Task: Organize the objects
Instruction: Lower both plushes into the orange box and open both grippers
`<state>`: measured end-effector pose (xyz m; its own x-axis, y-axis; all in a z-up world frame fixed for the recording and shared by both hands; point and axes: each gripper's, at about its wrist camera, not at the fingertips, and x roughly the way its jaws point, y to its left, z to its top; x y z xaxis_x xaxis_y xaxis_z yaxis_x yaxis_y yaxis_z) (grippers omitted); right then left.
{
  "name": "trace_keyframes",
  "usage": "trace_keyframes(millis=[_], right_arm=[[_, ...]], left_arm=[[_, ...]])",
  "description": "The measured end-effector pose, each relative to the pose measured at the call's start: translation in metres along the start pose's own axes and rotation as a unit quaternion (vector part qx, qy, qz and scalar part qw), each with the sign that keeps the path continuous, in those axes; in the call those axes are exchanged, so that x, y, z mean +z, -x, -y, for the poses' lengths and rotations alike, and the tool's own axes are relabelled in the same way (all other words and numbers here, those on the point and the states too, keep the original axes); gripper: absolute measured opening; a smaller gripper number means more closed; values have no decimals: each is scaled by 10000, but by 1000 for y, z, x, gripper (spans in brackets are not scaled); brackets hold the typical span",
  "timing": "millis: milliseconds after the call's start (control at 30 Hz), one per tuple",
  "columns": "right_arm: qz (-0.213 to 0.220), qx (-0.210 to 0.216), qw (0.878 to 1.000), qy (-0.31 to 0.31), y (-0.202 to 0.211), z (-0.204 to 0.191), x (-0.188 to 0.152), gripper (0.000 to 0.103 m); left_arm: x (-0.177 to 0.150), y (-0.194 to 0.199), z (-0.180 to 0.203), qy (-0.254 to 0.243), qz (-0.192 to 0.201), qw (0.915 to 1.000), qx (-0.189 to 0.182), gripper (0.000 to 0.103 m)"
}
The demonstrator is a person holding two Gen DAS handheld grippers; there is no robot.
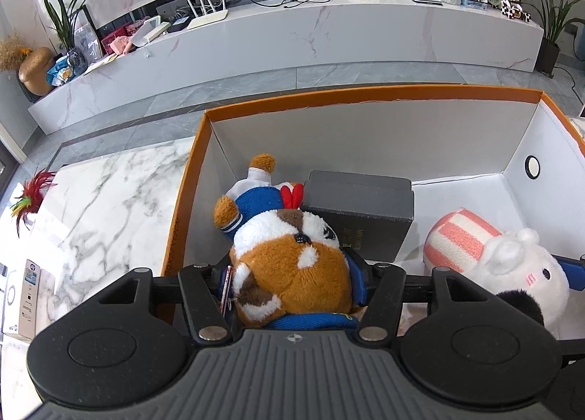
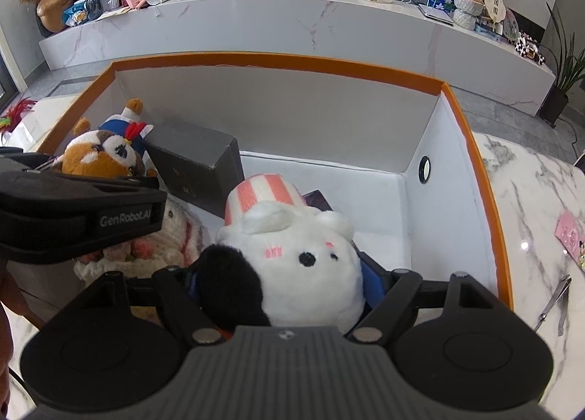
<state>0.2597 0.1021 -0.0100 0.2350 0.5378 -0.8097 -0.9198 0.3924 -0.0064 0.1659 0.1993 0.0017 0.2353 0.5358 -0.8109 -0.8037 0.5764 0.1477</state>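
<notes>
Both grippers were found over the orange-rimmed box (image 2: 471, 149), each clamped on a soft toy. The left gripper (image 1: 290, 281) held the brown and white plush dog (image 1: 289, 266) between its blue pads, above the box's left end, beside the dark grey case (image 1: 360, 215) lying against the left part of the back wall. The right gripper (image 2: 281, 284) gripped the white plush with the pink striped hat (image 2: 303, 255) near the middle of the box; whether either toy touched the box floor could not be determined. A knitted cream item (image 2: 172, 237) lay under the left gripper's body.

Judgement: the step in hand was placing both toys into the box. The next move would call for lowering each toy onto free floor, the right half being the barer, then parting the jaws.

The box stood on a marble worktop (image 1: 117, 197). Beyond lay a grey tiled floor (image 1: 329, 72) and a long white media bench (image 2: 292, 29) carrying a router, cables and ornaments.
</notes>
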Motion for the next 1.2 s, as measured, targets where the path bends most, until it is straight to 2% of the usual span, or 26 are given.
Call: trace_keyframes(millis=[500, 700, 867, 1200], right_arm=[[10, -60, 10000, 52, 2, 2, -1, 80], [36, -95, 9999, 102, 4, 0, 0, 85], [89, -99, 9998, 152, 7, -1, -1, 94], [166, -134, 9993, 305, 8, -4, -2, 96]], left_arm=[[-2, -3, 7, -162, -43, 9997, 151, 70], [-2, -3, 7, -163, -48, 9997, 162, 71], [-2, -2, 4, -105, -60, 9999, 113, 71], [-3, -1, 0, -25, 55, 9999, 82, 73]])
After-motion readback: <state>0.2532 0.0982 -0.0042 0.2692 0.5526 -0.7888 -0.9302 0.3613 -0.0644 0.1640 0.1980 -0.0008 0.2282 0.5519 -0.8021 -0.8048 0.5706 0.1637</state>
